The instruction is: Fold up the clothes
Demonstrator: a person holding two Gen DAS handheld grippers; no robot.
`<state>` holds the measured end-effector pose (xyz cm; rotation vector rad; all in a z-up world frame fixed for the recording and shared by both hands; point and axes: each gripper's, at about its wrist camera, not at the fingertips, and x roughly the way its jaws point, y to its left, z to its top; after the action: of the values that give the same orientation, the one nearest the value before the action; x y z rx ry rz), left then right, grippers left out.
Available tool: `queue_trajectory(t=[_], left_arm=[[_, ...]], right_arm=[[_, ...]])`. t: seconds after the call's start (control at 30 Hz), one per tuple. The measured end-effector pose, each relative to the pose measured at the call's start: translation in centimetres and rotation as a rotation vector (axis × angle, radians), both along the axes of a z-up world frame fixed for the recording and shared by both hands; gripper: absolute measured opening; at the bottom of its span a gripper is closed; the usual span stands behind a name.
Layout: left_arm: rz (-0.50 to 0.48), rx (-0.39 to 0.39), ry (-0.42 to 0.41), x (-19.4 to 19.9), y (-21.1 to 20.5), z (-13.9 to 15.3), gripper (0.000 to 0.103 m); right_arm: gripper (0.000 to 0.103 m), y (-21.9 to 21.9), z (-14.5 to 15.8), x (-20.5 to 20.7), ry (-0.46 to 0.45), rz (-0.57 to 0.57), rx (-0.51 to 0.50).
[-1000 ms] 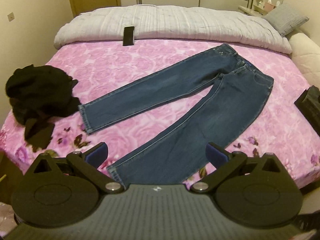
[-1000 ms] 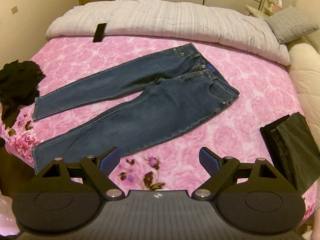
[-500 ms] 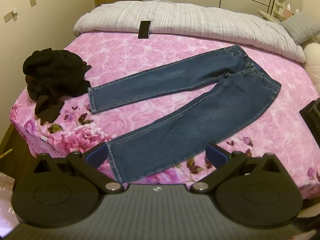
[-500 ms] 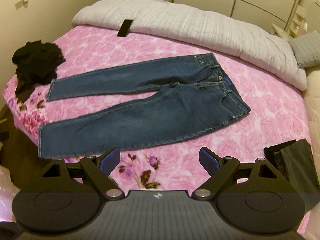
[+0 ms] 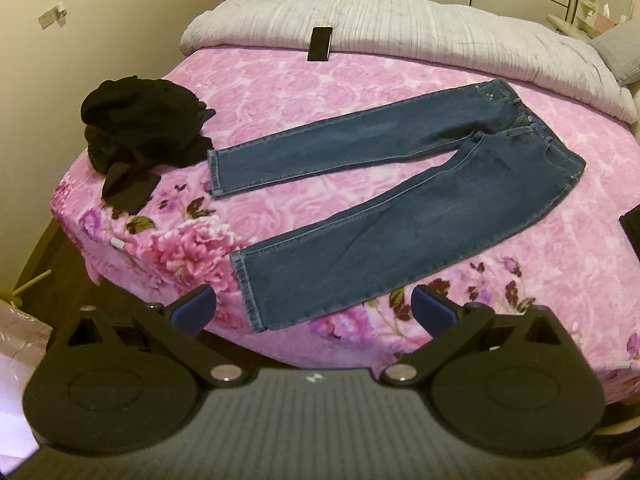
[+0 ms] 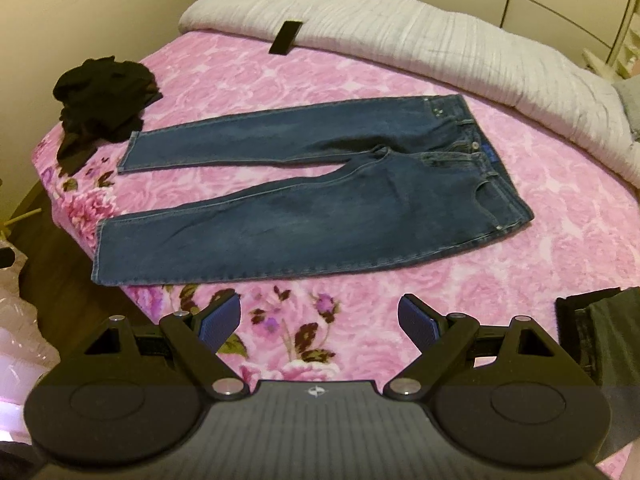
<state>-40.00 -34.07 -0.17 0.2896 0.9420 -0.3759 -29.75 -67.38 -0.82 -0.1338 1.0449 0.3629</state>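
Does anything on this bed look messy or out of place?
Yes: a black garment lies crumpled by the bed's corner, unlike the jeans spread flat. A dark phone rests against the grey duvet. Nothing looks damaged.

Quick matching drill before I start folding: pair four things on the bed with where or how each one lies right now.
Things:
1. jeans
2. black clothes
3. phone
4. dark folded garment

States:
A. leaning on the white duvet
B. crumpled heap at the bed's far left corner
C. spread flat, legs apart
D. at the right edge of the right wrist view

Pairs: 1-C, 2-B, 3-A, 4-D
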Motion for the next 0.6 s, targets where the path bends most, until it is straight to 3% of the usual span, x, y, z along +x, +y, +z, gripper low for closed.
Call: queue_trajectory(t=[0.4, 0.6], left_arm=[[0.001, 0.013, -0.046, 0.3, -1.9, 0.2, 0.102], [-0.060, 0.039, -0.050, 3.6, -2.8, -0.7, 0.102]], right_arm=[[0.088, -1.1, -0.6, 2.0, 0.014, 0.052, 0.010], [0.088, -1.4, -1.6, 4.3, 0.012, 0.093, -0.017]])
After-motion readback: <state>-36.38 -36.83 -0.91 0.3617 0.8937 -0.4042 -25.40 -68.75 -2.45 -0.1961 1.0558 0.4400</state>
